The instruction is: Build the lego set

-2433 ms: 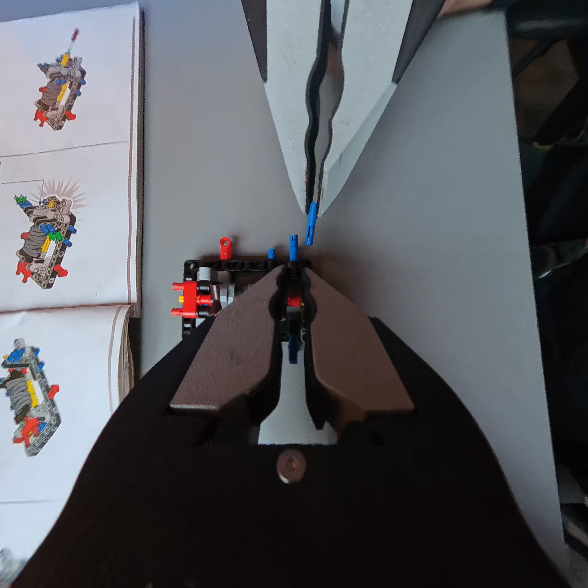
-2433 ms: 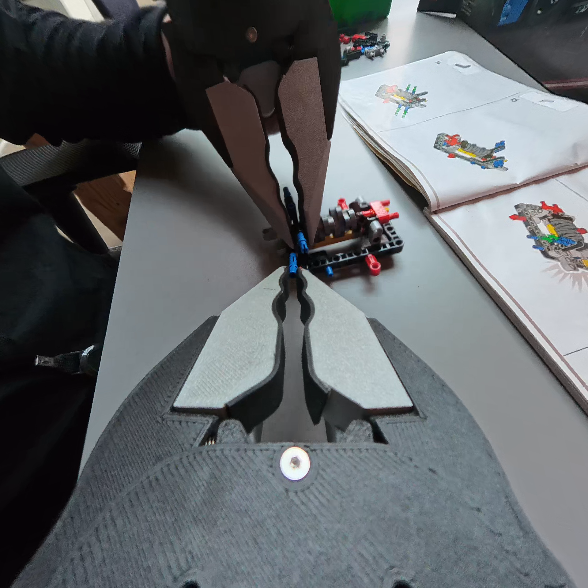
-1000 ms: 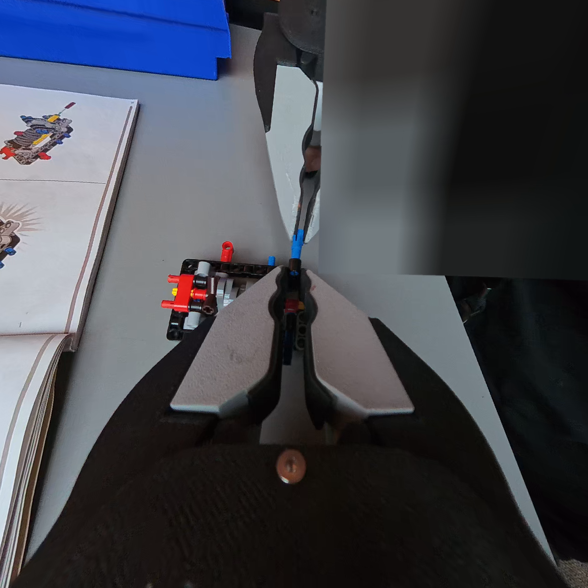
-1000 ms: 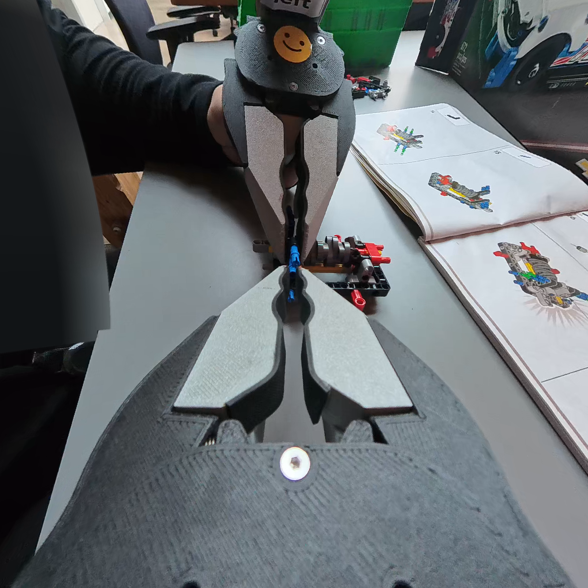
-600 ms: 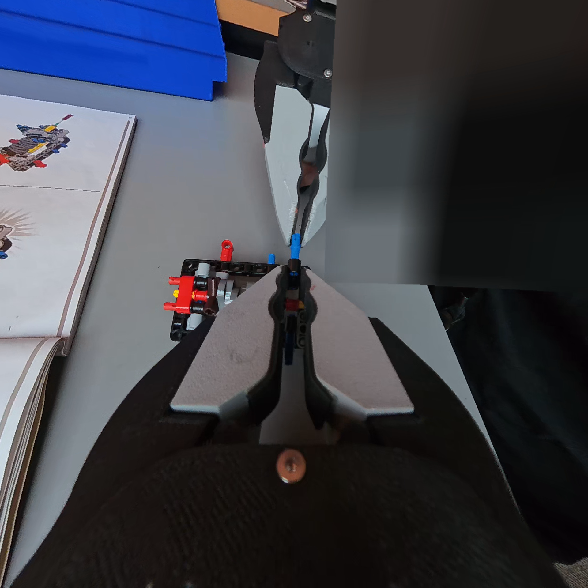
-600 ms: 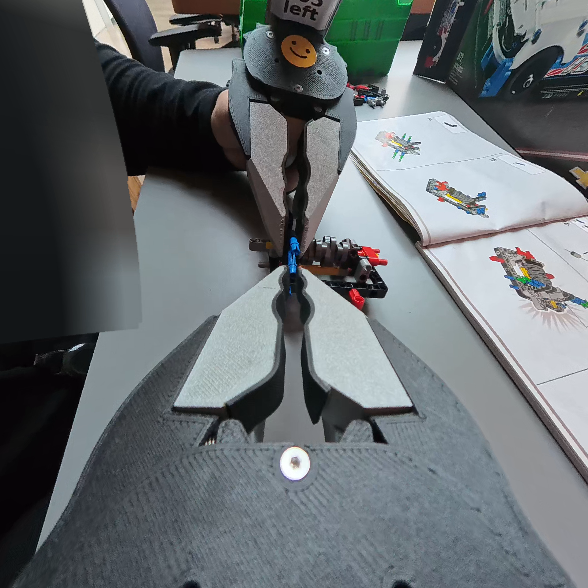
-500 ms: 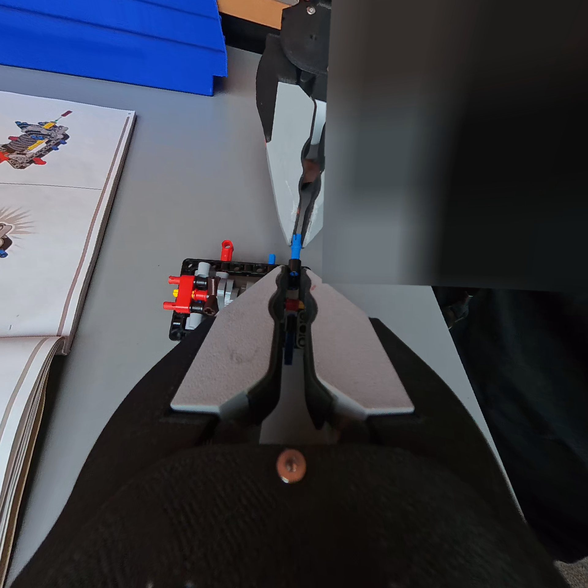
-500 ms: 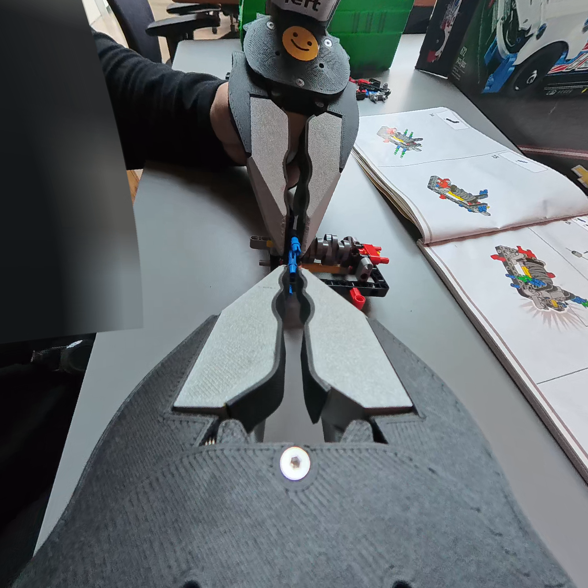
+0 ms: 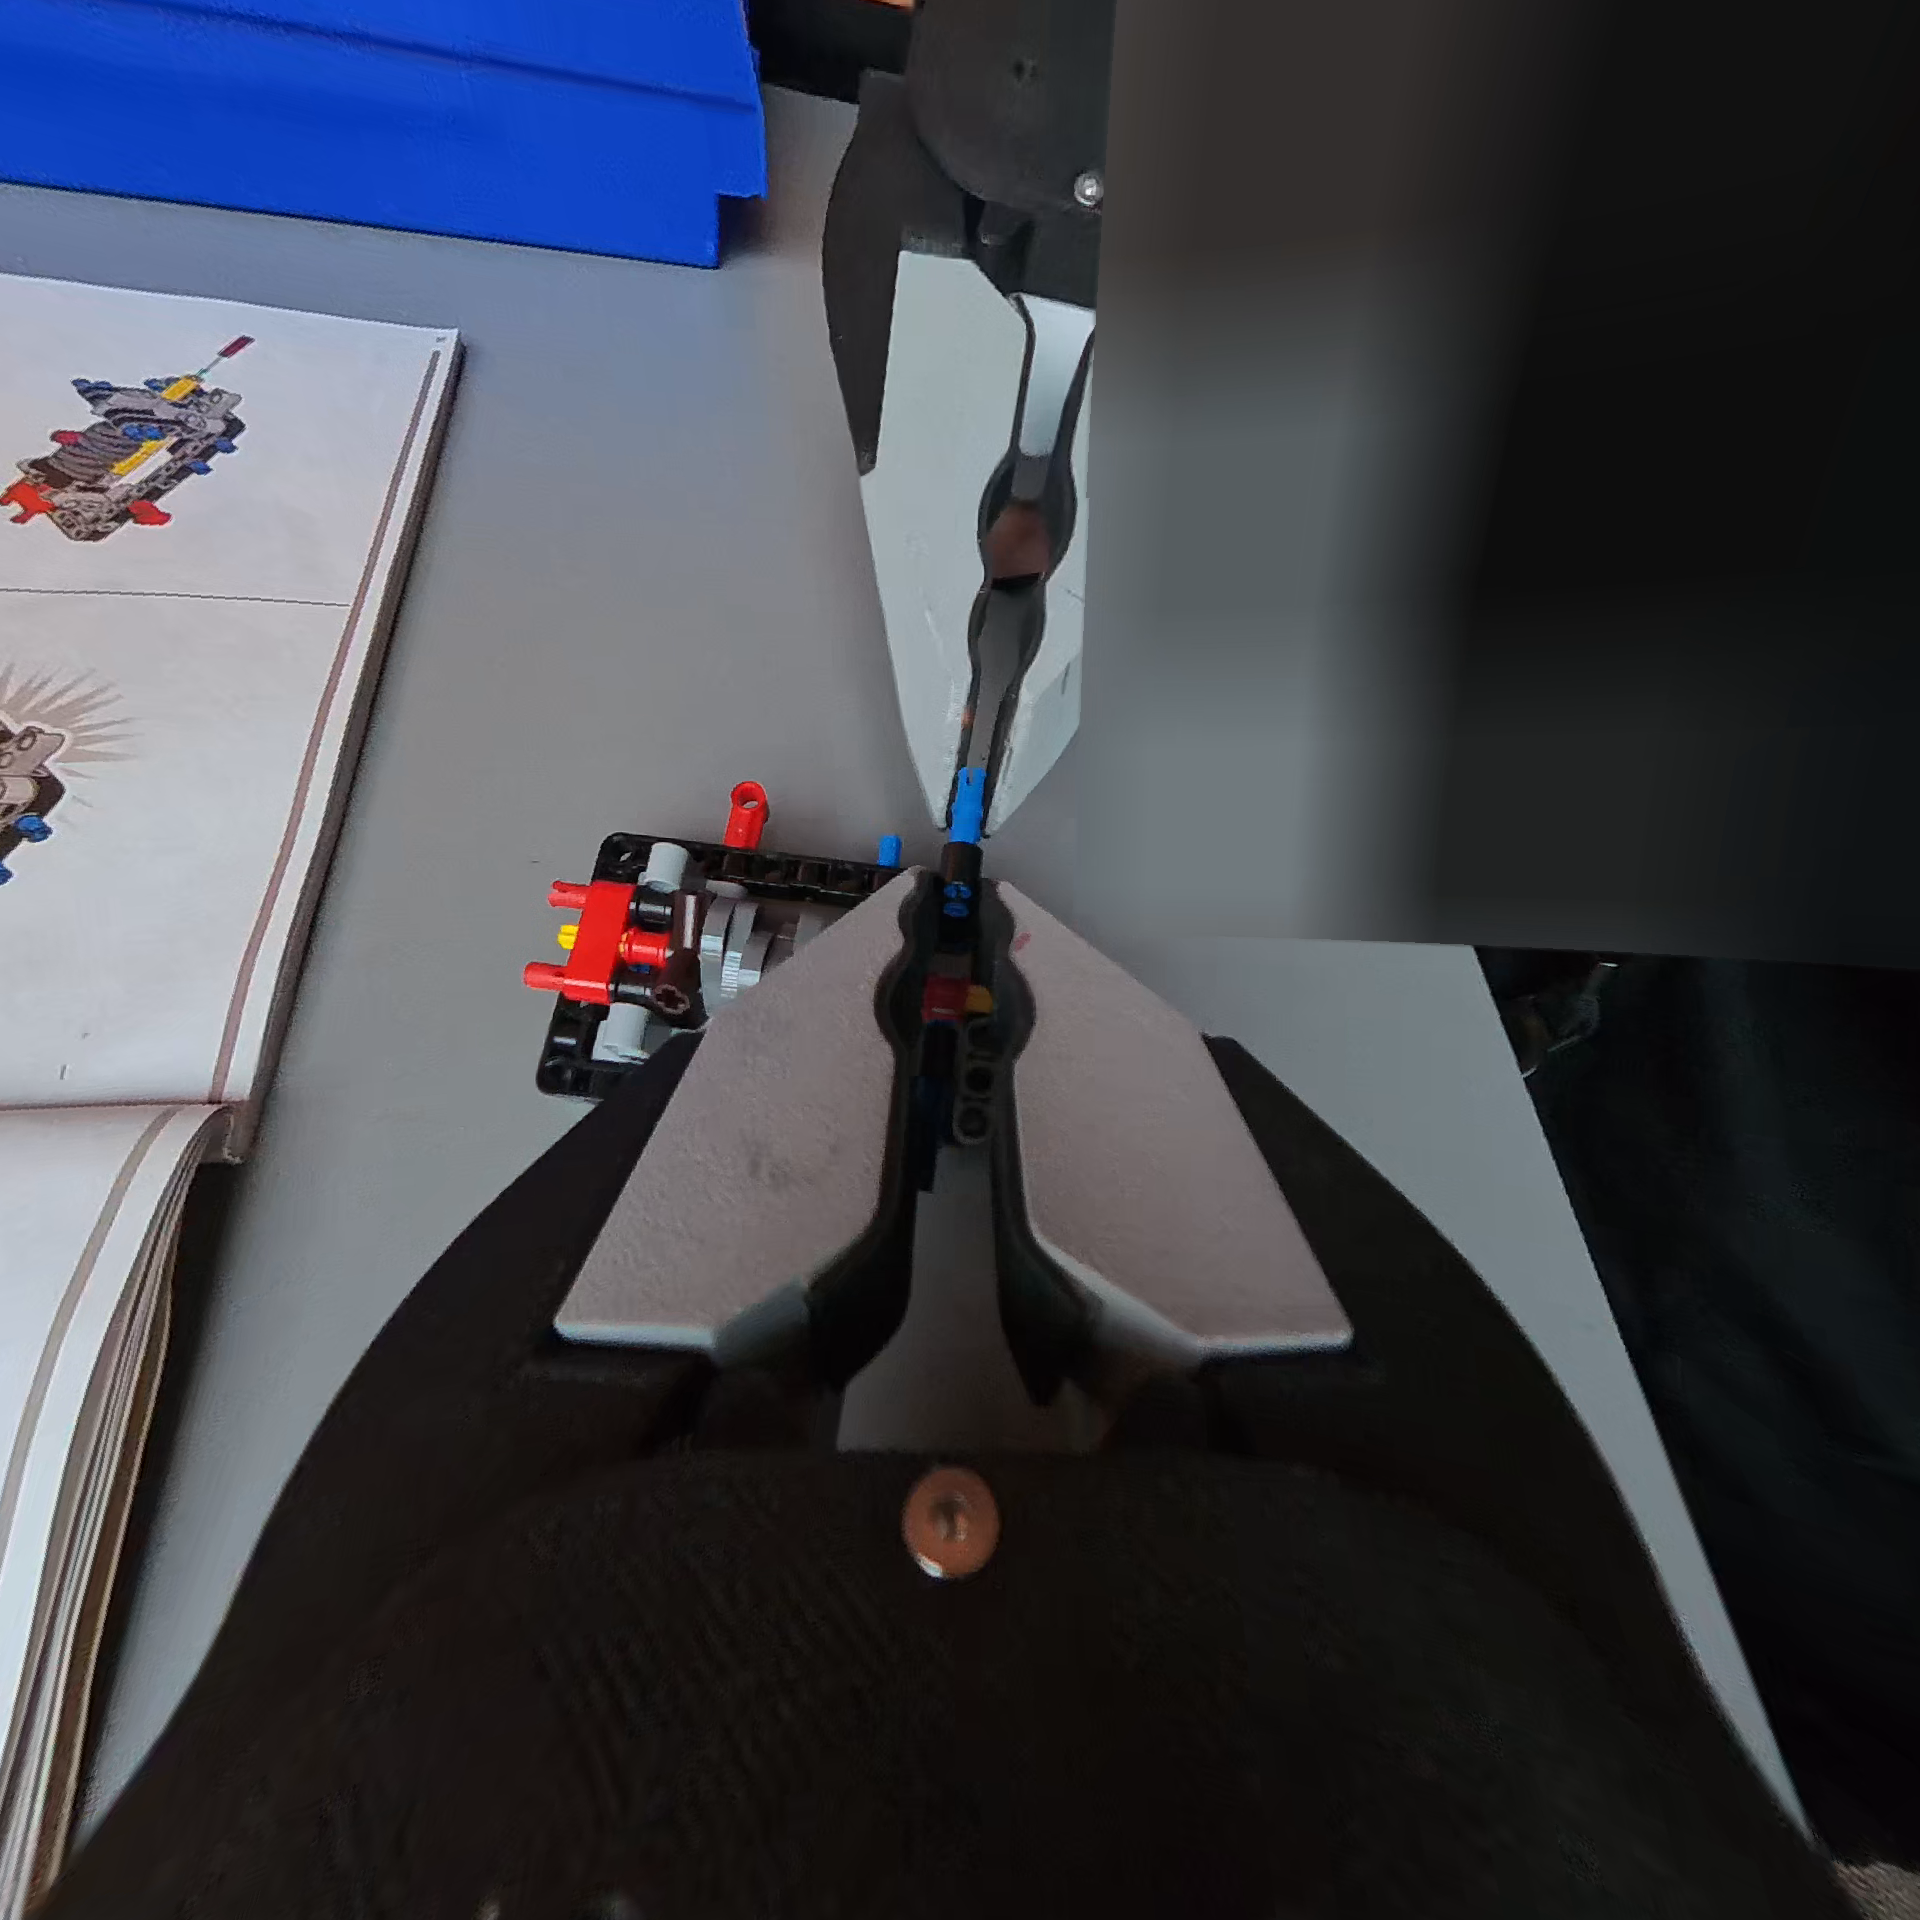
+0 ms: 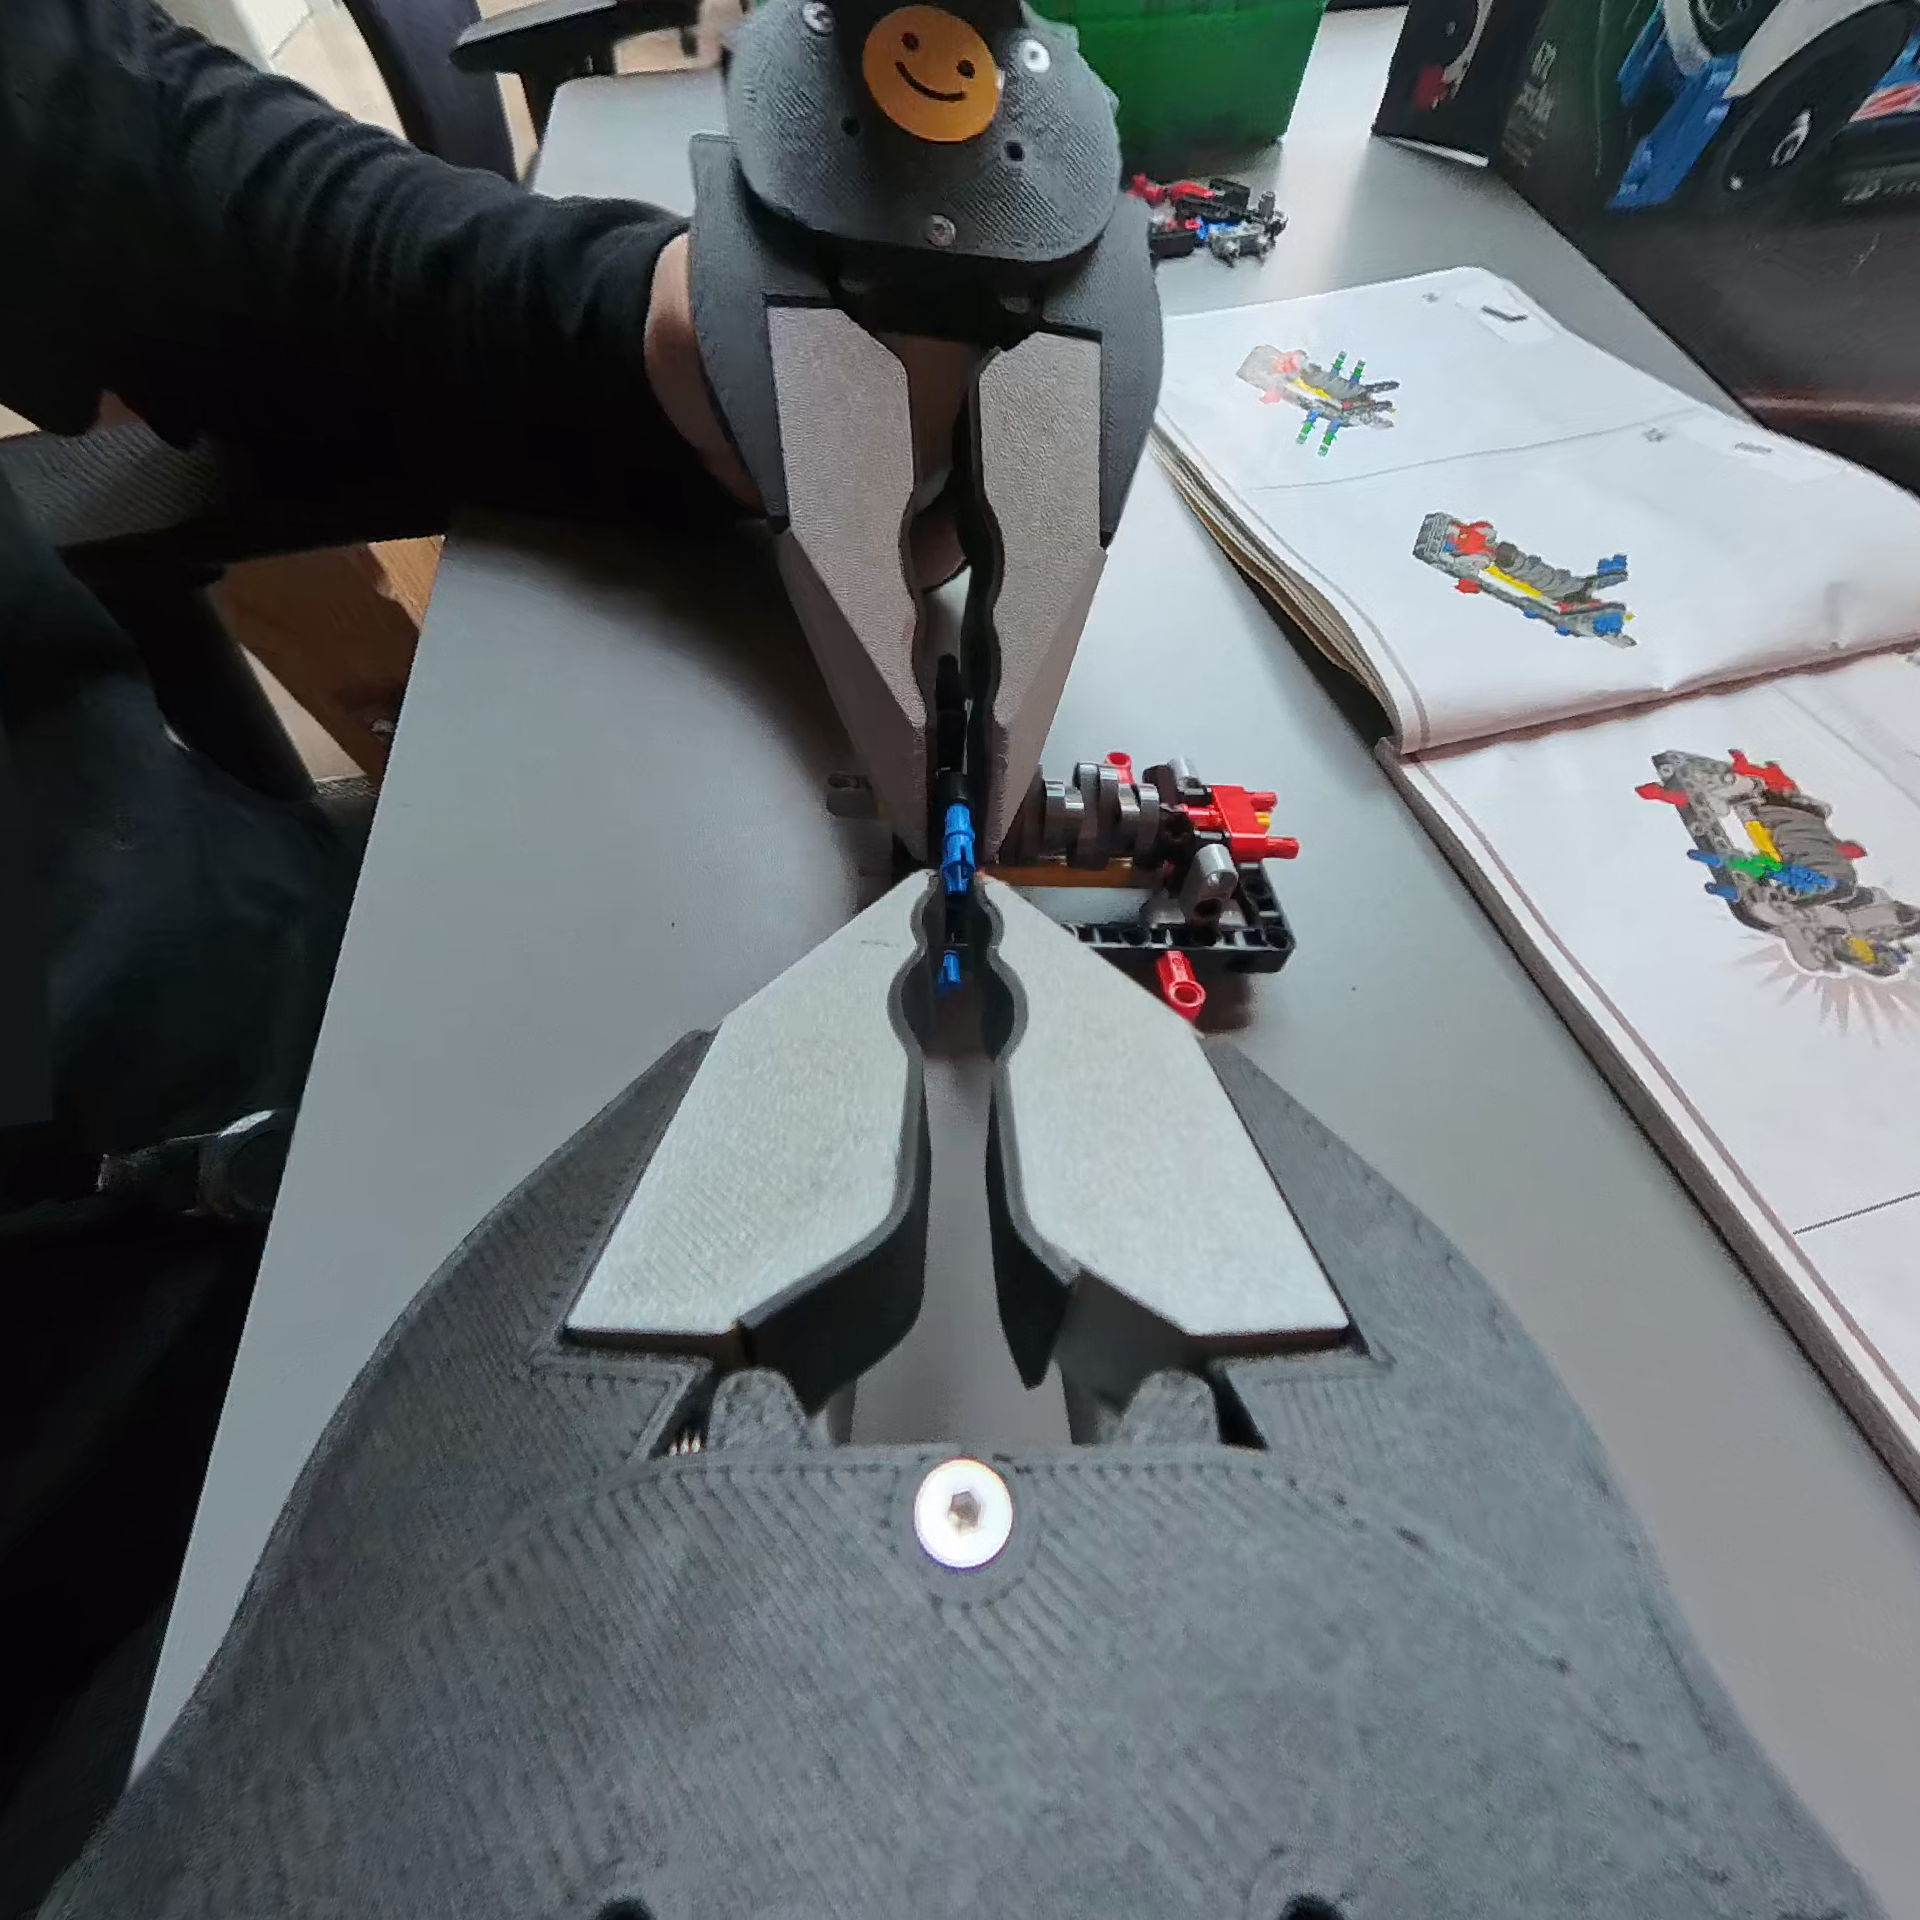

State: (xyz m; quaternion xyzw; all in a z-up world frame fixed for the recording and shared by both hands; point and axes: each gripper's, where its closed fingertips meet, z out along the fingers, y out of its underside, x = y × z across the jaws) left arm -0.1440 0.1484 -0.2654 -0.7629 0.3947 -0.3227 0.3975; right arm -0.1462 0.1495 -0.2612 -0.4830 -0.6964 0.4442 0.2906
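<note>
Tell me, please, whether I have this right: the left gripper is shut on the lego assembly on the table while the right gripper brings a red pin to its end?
Not quite: the pin is blue, not red, as the left wrist view shows. The rest stands: the left gripper is shut on the lego assembly on the table, and the right gripper holds the pin at its end.

We see a black frame [image 9: 727, 862] with red connector [image 9: 597, 940] and grey crank [image 10: 1107, 810]; beside the frame, a blue pin [image 9: 966, 805], white booklet [image 10: 1558, 488] with multicoloured model drawings, blue bin [image 9: 364, 104], green bin [image 10: 1195, 73], orange smiley disc [image 10: 928, 75].
</note>
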